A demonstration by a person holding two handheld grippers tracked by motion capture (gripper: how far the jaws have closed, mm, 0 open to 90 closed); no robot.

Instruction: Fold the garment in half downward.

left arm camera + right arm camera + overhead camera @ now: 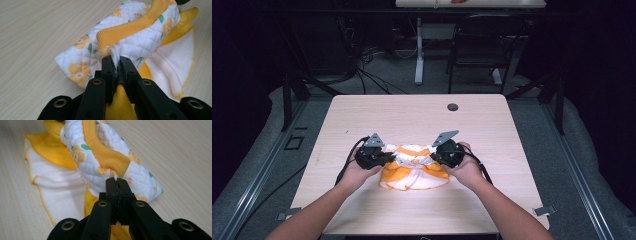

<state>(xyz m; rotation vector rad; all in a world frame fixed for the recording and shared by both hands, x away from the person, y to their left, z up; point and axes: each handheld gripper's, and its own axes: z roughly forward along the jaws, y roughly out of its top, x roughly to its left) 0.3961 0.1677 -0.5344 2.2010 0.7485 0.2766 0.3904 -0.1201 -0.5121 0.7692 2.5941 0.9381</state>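
A small quilted white garment (413, 161) with yellow flowers, yellow ribbed trim and a yellow and white skirt part lies on the wooden table (422, 115) near its front middle. My left gripper (384, 159) is shut on the garment's left end; in the left gripper view the jaws pinch the quilted cloth (130, 47) beside the ribbed band (125, 30). My right gripper (437, 156) is shut on the right end, where the jaws squeeze the garment (105, 170) just under the yellow cuff (110, 157). The cloth is stretched between both grippers.
A dark round grommet (453, 107) sits in the table's far side. Beyond the table stand a black chair (482, 45) and a white desk leg (419, 50), with cables on the floor. Bare wood surrounds the garment on all sides.
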